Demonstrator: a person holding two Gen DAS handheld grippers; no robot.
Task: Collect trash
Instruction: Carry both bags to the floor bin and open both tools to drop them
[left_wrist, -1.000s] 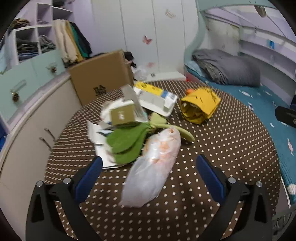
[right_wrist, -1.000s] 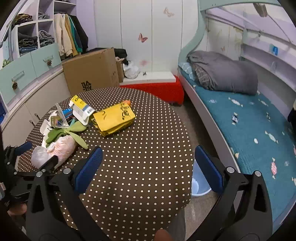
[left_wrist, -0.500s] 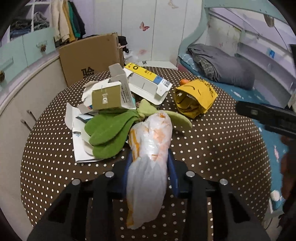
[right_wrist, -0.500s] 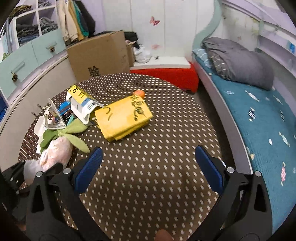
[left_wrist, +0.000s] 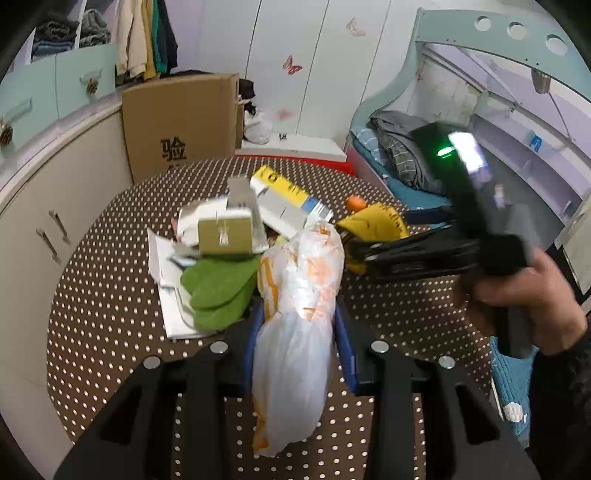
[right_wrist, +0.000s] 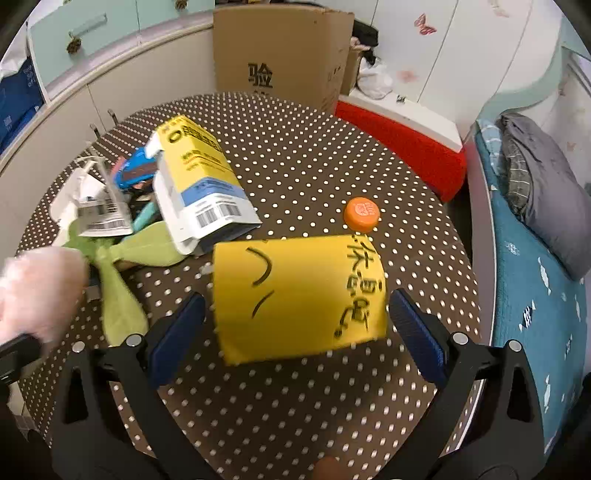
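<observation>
My left gripper (left_wrist: 297, 332) is shut on a crumpled clear plastic bag (left_wrist: 295, 317) with orange print, held above the dotted brown table (left_wrist: 110, 295). It shows blurred pink-white in the right wrist view (right_wrist: 37, 288). My right gripper (right_wrist: 295, 325) is open, its blue pads on either side of a yellow paper bag (right_wrist: 299, 295) with black writing lying on the table. The yellow bag also shows in the left wrist view (left_wrist: 373, 225), with the right gripper's body across it. An orange bottle cap (right_wrist: 361, 214) lies just beyond the bag.
A heap of trash lies on the table's left: a yellow-and-white carton (right_wrist: 199, 184), an olive box (left_wrist: 225, 234), green felt pieces (left_wrist: 218, 288), papers (left_wrist: 166, 266). A cardboard box (right_wrist: 280, 51) stands behind the table. Cabinets (left_wrist: 37, 184) are at the left, a bed (right_wrist: 535, 258) at the right.
My left gripper closed on the plastic bag and lifted it. My right gripper moved forward and down until its open fingers came around the yellow bag.
</observation>
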